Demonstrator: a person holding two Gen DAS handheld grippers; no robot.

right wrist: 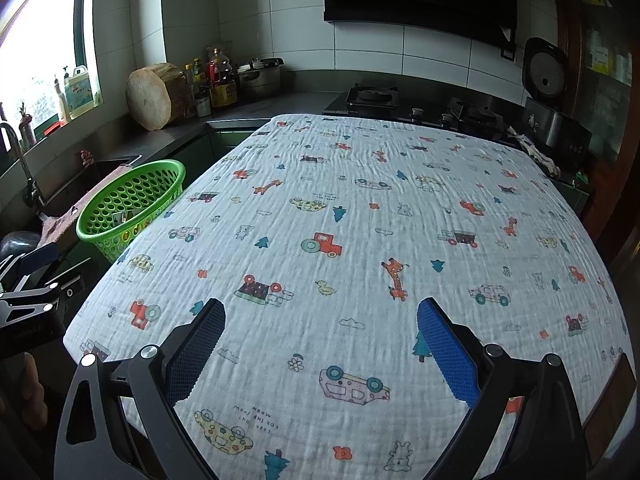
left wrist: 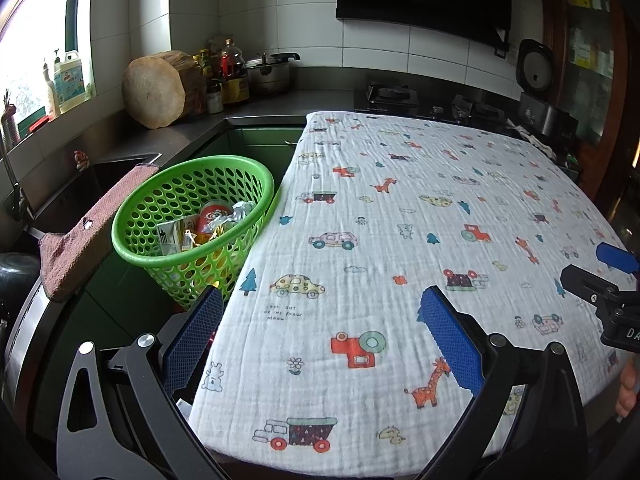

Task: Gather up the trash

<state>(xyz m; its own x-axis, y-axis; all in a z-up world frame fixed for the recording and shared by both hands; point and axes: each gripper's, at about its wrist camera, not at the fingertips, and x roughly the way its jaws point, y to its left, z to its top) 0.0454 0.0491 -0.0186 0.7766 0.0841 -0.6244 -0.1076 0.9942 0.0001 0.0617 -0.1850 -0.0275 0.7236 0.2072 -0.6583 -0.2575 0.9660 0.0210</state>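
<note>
Both of your grippers hang empty over the tabletop (right wrist: pixel 360 200), which is covered by a white cloth (left wrist: pixel 400 208) printed with cars and giraffes. The left gripper (left wrist: pixel 320 332) has its fingers spread wide, one blue pad out past the cloth's left edge and the other over the cloth. The right gripper (right wrist: pixel 320 344) is equally wide, with nothing between its pads.

The trash (left wrist: pixel 208 224) sits in the green basket (left wrist: pixel 132 236), which stands just beside the tabletop's left edge, between it and the sink counter: a small carton, a red-and-white wrapper and a crumpled white paper show inside. No loose piece shows on the cloth in either view, so the collecting looks close to finished, or fully so.

To do this step well, look along the near and right edges of the cloth before you count it done; the fisheye squeezes those margins and the gripper bodies hide the closest strip. Check too the gap below the left fingers, where something small and pale shows at the cloth's edge; I cannot tell what it is.

If you find a piece, keep the fingers wide until they straddle it, close gently so the cloth is not pinched, and carry it over the basket's rim before you let go. A brown rag (left wrist: pixel 84 236) drapes the counter edge touching the basket; steer clear of it.
</note>
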